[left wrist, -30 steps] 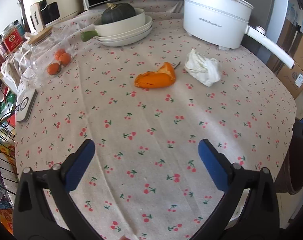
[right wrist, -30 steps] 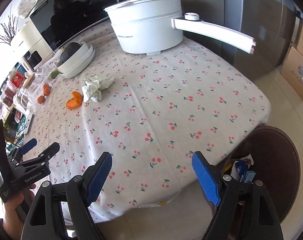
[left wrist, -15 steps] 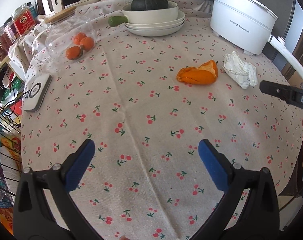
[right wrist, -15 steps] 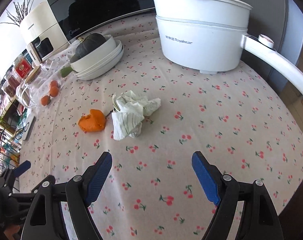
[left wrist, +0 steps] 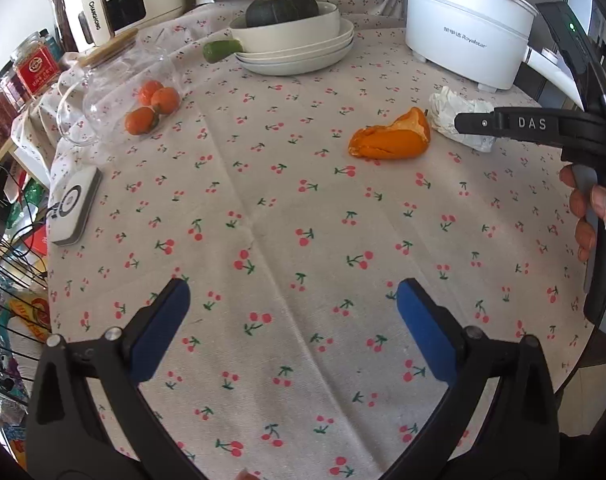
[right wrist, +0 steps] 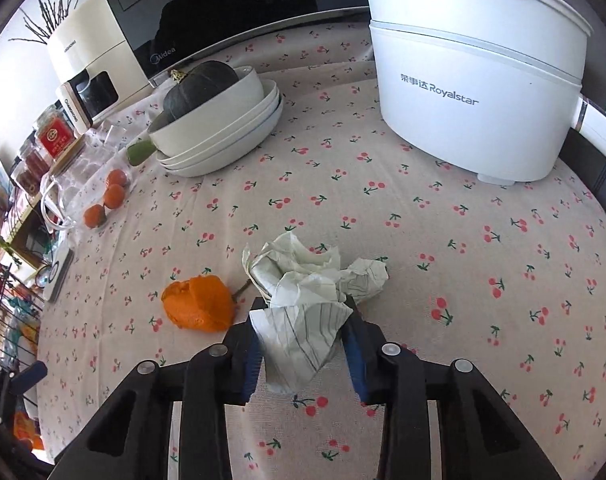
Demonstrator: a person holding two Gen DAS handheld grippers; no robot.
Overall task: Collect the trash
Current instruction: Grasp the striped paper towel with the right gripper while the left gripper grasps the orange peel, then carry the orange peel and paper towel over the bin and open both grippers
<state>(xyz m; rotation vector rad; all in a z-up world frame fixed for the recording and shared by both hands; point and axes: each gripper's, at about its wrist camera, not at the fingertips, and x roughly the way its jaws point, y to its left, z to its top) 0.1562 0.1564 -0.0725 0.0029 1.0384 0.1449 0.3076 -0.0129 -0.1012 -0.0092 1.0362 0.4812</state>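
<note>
Now, step: grab the crumpled paper [right wrist: 303, 300] w/ right gripper [right wrist: 303, 344].
R tongs: closed onto paper's near end, pads touching both sides.
L tongs [left wrist: 293, 320]: wide open, nothing held, over bare tablecloth [left wrist: 303, 208].
Paper loc: on cloth, just beside orange peel [right wrist: 197, 304], near white pot [right wrist: 471, 92].
Tip: squeeze firm, lift straight; loose folds may slip out.
</note>
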